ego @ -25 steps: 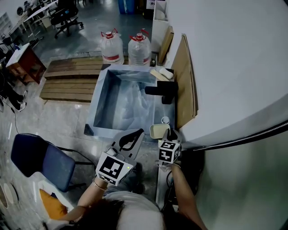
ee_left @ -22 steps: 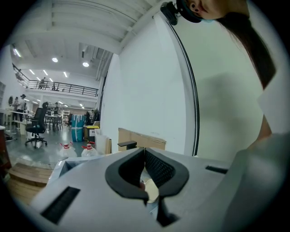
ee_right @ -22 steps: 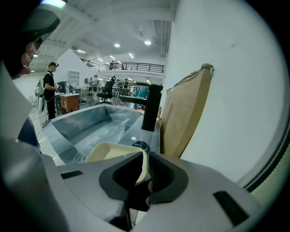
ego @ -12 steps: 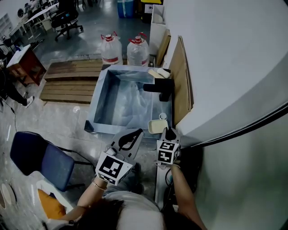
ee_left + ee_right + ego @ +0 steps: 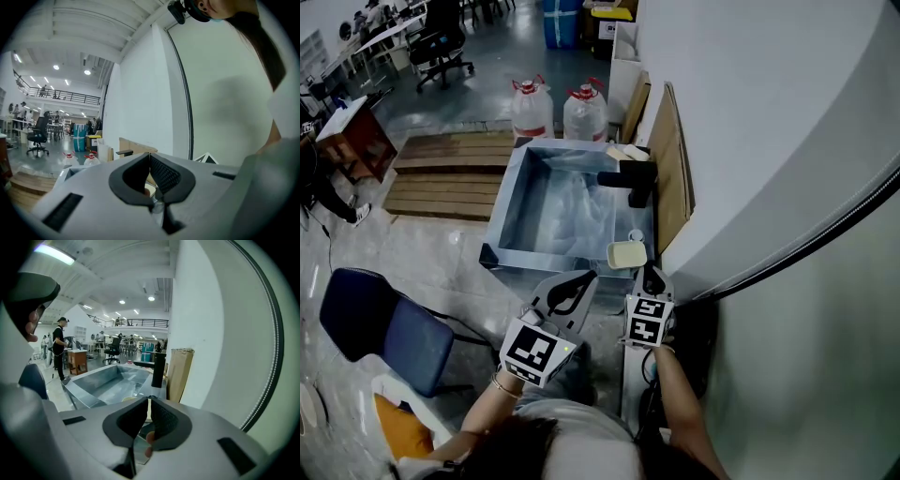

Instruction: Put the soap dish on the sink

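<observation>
The soap dish [image 5: 627,254] is clamped by its near edge between the closed jaws of the right claw [image 5: 649,274] and is carried just over the near right corner of the sink [image 5: 508,255], close to the wall. Compared with a second ago, it is found slightly further forward, past the front rim and nearer the small cap [image 5: 636,235] on the tap [image 5: 630,178] side. Whether it touches the rim cannot be made out. The left claw [image 5: 591,276] is held beside the right, jaws together on nothing. The carry is judged nearly done, and only lowering and release are left.
</observation>
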Action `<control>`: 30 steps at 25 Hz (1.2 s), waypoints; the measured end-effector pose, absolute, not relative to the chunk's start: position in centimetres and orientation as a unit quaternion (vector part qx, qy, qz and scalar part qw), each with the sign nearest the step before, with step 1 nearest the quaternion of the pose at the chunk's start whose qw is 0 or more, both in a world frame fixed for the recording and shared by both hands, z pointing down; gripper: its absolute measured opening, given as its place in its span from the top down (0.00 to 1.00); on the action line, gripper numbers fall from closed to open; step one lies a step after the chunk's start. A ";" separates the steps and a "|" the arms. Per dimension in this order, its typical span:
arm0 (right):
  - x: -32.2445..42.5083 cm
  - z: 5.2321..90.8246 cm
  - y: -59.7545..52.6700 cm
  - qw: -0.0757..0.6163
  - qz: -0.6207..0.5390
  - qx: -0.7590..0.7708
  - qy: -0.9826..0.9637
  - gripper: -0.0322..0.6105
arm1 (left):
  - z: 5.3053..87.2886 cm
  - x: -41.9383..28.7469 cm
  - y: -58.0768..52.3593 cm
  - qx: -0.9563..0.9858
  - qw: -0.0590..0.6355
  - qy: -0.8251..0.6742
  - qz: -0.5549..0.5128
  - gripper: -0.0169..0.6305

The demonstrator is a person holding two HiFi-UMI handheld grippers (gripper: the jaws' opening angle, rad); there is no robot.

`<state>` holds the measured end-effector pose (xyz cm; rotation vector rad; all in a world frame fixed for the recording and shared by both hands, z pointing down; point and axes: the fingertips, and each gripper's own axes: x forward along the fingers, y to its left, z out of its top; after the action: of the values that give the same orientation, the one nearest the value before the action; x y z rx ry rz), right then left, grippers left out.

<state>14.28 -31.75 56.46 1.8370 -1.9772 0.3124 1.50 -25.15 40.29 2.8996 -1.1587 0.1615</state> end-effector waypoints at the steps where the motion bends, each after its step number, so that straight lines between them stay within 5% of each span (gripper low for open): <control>1: 14.1 56.1 -31.3 0.207 0.111 0.661 -0.713 0.89 | 40.1 1.4 -24.7 0.927 0.006 -0.371 0.051 0.96; 30: 12.6 46.5 -16.6 0.115 0.048 0.665 -0.736 0.91 | 36.0 -1.0 -11.7 0.913 -0.032 -0.406 0.023 0.96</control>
<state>12.60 -16.61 46.52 1.9496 -2.1571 0.1410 -1.03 -11.69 35.99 2.9280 -1.3038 0.0733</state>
